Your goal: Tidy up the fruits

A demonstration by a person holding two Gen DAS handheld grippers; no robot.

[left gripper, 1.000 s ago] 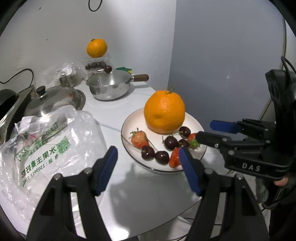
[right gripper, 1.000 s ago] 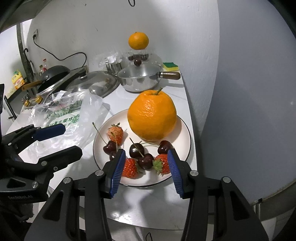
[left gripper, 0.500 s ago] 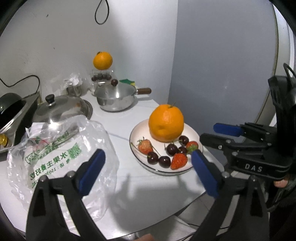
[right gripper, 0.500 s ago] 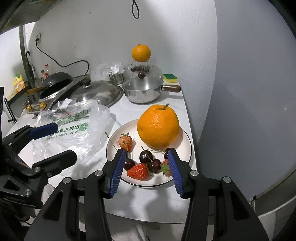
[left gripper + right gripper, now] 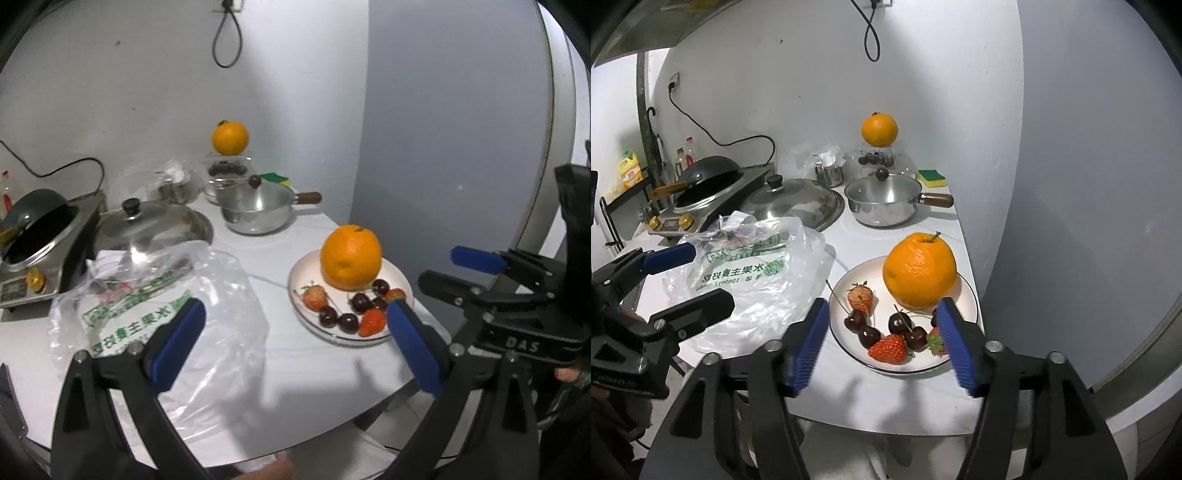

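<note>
Dim indoor light, cool grey on the walls. Both my views bend hard at the rim, black vignette in every corner. Counter (image 5: 905, 391) brightest near its front edge; soft finger shadows fall there. Glare on the steel lid (image 5: 155, 229) and pot (image 5: 882, 203), sheen on the plastic bag (image 5: 192, 295). Large orange (image 5: 919, 269) well lit on top, casting a shadow onto the plate (image 5: 964, 291). My left view is slightly smeared; the right is sharper. Far corner items soft.

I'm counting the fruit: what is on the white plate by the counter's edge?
On the plate sit a large orange, three strawberries and several dark cherries. Anything behind the orange is hidden.
</note>
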